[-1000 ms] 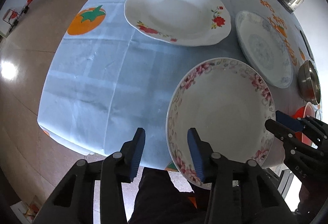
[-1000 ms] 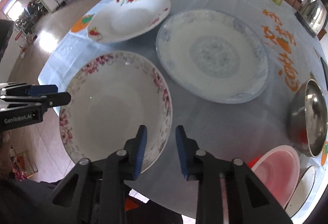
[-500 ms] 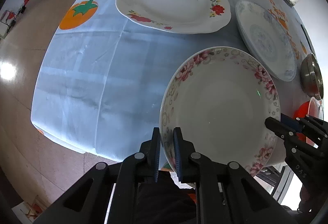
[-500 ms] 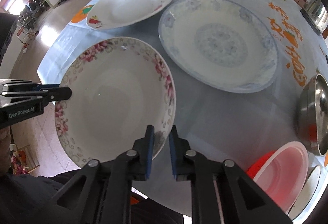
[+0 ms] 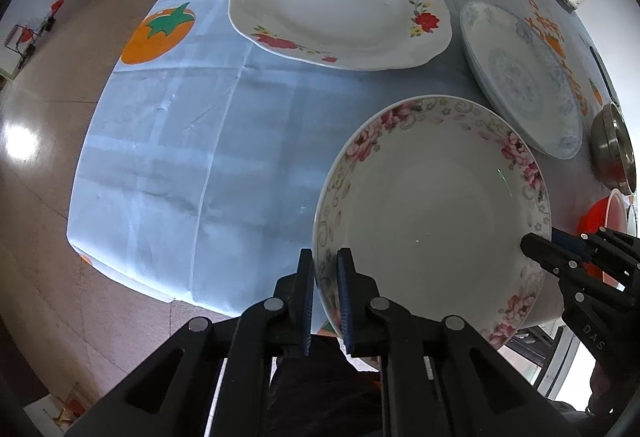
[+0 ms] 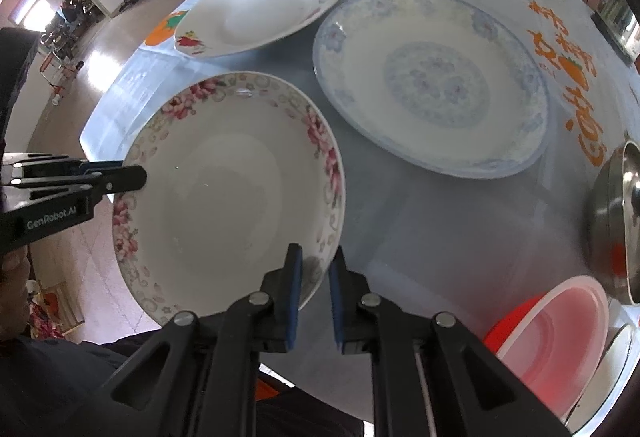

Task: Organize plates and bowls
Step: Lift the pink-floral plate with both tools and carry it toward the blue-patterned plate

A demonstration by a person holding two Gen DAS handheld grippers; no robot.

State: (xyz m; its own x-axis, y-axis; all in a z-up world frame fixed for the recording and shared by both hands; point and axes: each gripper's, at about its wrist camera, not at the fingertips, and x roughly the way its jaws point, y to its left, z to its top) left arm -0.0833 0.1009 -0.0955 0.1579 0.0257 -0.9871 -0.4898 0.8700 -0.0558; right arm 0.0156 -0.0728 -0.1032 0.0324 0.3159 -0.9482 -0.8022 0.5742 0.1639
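Both hand-held grippers, left (image 5: 325, 277) and right (image 6: 315, 273), pinch the pink-flowered bowl (image 6: 228, 193) (opposite rims).

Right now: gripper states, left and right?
Left gripper: shut on the pink-flowered bowl rim.
Right gripper: shut on the same bowl's opposite rim.

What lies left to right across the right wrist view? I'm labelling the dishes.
Left gripper → pink-flowered white bowl → blue-patterned white plate → translucent pink plastic bowl → stainless steel bowl.
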